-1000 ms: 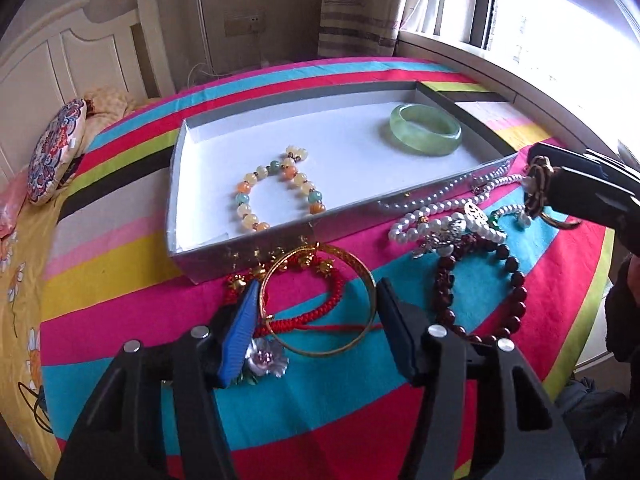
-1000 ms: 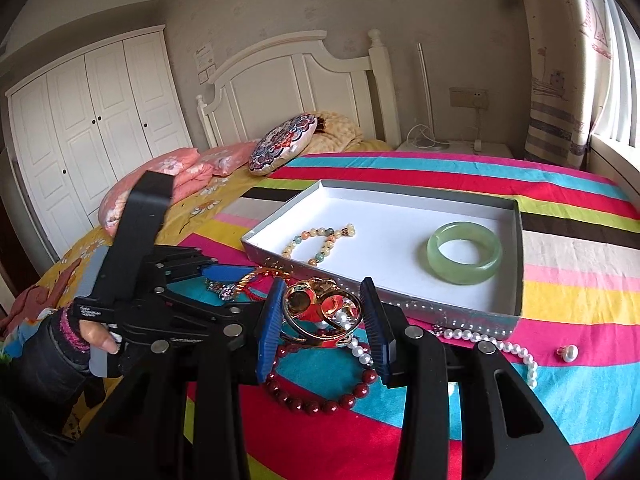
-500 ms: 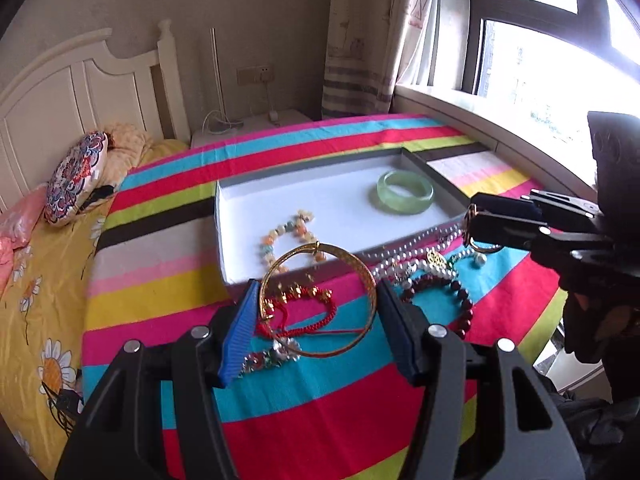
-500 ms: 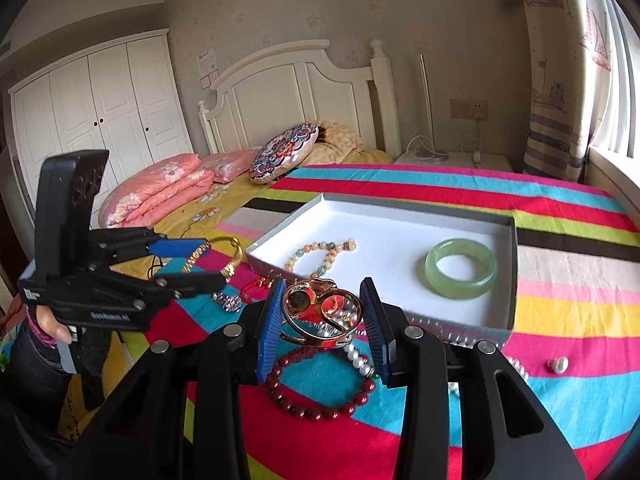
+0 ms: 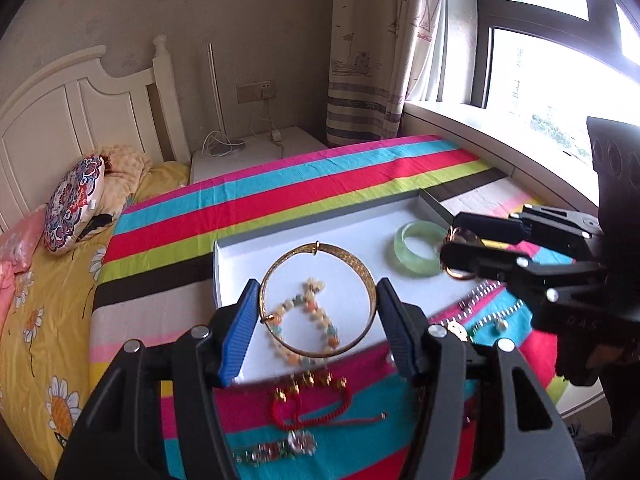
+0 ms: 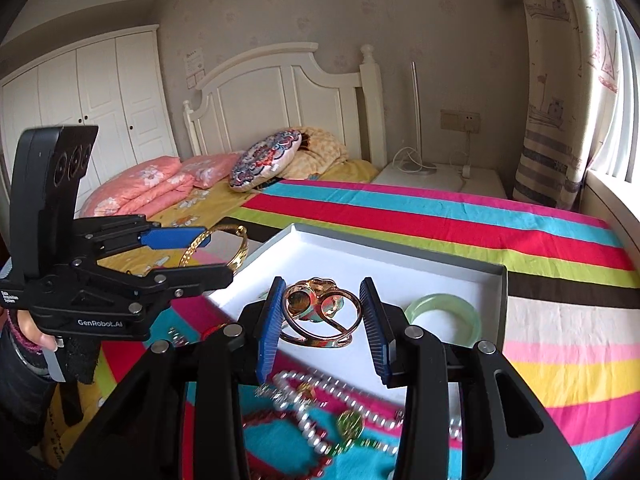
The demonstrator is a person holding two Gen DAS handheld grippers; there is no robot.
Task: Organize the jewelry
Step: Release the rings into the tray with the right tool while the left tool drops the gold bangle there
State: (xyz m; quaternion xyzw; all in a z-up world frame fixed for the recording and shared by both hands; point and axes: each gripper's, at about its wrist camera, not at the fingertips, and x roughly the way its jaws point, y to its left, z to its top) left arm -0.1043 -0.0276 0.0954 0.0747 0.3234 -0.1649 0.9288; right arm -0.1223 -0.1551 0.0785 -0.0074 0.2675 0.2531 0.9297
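Currently the left hand-held gripper (image 5: 316,312) clamps the gold bangle (image 5: 318,300), lower centre, over the white tray (image 5: 240,248). Right of it, the right hand-held gripper (image 6: 320,312) grips a rose-gold ornament (image 6: 318,312) beside the jade bangle (image 6: 442,316).

A home bedroom here: white headboard (image 6: 280,92), pink pillows (image 6: 160,184) on a striped bedspread (image 6: 440,216), white wardrobe (image 6: 92,100), curtained window (image 5: 552,60) alongside.
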